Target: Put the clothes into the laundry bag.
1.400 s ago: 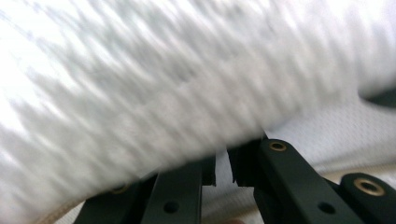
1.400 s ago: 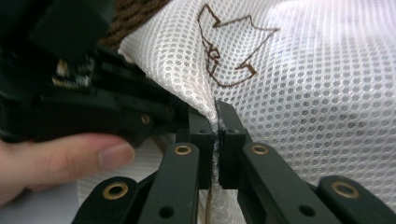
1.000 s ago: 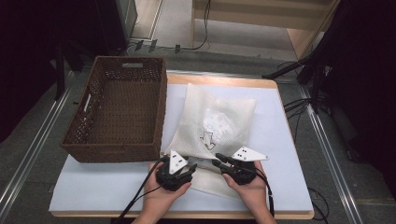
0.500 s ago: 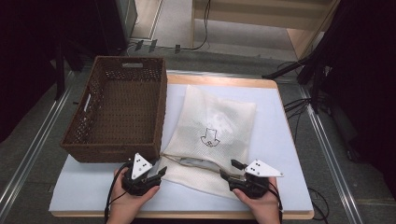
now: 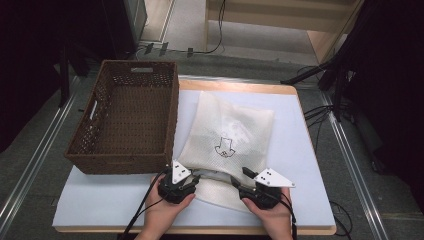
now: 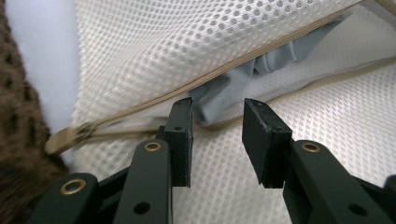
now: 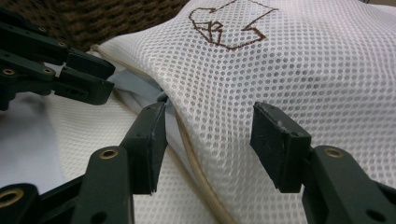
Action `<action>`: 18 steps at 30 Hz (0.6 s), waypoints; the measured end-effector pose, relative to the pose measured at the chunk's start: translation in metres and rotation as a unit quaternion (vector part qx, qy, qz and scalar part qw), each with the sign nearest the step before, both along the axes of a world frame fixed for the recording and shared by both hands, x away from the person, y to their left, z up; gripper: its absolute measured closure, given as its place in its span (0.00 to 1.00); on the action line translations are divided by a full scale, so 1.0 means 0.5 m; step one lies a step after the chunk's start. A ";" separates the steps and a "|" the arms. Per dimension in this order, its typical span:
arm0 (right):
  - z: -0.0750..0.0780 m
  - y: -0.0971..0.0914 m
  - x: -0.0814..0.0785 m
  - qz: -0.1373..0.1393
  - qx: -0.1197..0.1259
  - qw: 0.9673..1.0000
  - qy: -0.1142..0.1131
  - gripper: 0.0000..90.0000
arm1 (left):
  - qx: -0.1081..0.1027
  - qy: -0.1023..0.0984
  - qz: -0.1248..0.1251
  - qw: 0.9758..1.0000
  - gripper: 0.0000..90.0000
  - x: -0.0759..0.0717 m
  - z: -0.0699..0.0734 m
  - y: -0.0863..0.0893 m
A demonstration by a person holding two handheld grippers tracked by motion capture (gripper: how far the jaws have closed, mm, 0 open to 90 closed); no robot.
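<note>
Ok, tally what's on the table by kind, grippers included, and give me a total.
Wicker basket: 1
White mesh bag, zip open: 1
Grey cloth inside the bag: 1
Grippers: 2, left gripper and right gripper, both at the bag's opening
Total: 5

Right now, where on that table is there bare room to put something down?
The pale table mat lies bare right of the white mesh laundry bag, and at the near left corner below the brown wicker basket. The basket's inside looks empty too. The near edge is crowded: left gripper and right gripper work at the bag's zipper opening.
</note>
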State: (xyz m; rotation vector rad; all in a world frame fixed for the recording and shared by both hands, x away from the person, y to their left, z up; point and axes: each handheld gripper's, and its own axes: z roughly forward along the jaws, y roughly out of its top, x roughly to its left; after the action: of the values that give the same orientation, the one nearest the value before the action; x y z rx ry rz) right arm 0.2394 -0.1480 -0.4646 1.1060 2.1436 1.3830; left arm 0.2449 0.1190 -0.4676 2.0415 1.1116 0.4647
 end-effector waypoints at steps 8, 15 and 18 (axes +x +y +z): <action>0.010 0.021 0.014 0.007 -0.039 0.999 0.002 0.96 | 0.023 0.011 0.020 0.999 0.83 0.025 -0.005 -0.026; 0.014 0.011 0.017 0.012 -0.013 1.000 0.013 0.98 | 0.020 0.033 0.015 0.999 0.95 0.059 -0.005 -0.060; 0.013 0.012 0.016 0.013 -0.011 1.000 0.017 0.98 | 0.011 0.034 0.023 0.999 0.96 0.075 -0.004 -0.081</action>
State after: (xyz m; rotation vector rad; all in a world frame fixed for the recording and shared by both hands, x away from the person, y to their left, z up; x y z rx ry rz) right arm 0.2476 -0.1420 -0.4582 1.1040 2.1995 1.3587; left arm 0.2826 0.0782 -0.4698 2.0678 1.2004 0.4335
